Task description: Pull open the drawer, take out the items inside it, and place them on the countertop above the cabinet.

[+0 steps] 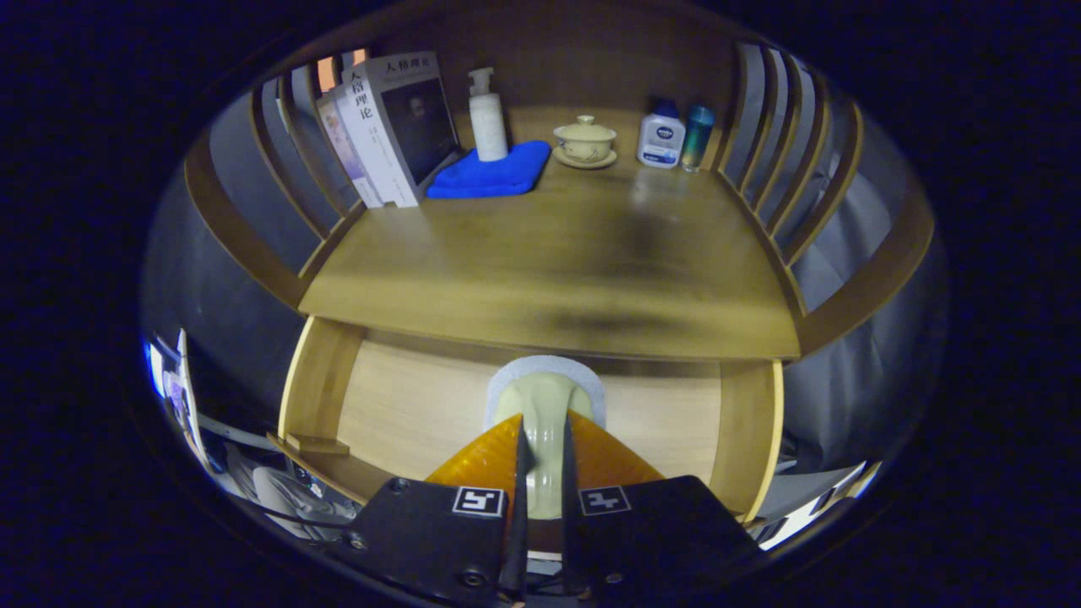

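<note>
I have the gripper (545,439) clenched on a pale green brush (545,401), both orange fingers pressing its handle, above the open drawer (405,405). Its long axis runs straight ahead toward the countertop (549,262), which lies just beyond and above, so I judge a lift forward follows.

At the back stand books (384,127), leaning. Beside them a pump bottle (487,116) rests on a blue cloth (494,176). Further along are a lidded cup (584,140) and two small bottles (661,135).

The table (549,253) is seen as smooth, matt wood — the drawer (405,405) paler wood; a soft blue cloth (494,176) is noted.
</note>
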Tool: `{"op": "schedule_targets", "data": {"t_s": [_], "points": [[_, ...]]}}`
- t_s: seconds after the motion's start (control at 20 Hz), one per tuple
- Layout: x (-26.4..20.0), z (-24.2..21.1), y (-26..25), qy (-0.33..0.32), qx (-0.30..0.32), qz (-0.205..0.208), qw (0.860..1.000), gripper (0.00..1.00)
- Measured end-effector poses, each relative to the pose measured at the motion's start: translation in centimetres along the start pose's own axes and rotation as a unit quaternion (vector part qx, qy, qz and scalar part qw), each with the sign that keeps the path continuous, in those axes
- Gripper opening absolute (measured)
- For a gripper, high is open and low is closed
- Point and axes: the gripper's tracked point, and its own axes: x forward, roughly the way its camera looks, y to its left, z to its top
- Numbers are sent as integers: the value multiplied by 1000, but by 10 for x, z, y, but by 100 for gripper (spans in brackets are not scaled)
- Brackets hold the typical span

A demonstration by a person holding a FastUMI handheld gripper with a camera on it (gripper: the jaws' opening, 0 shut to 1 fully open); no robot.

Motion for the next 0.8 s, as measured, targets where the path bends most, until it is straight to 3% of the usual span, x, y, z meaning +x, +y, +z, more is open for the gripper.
{"op": "schedule_targets", "data": {"t_s": [0.3, 0.8], "points": [[6, 53, -7, -23, 28, -18, 999, 19], [41, 123, -3, -3, 67, -12, 998, 19]]}}
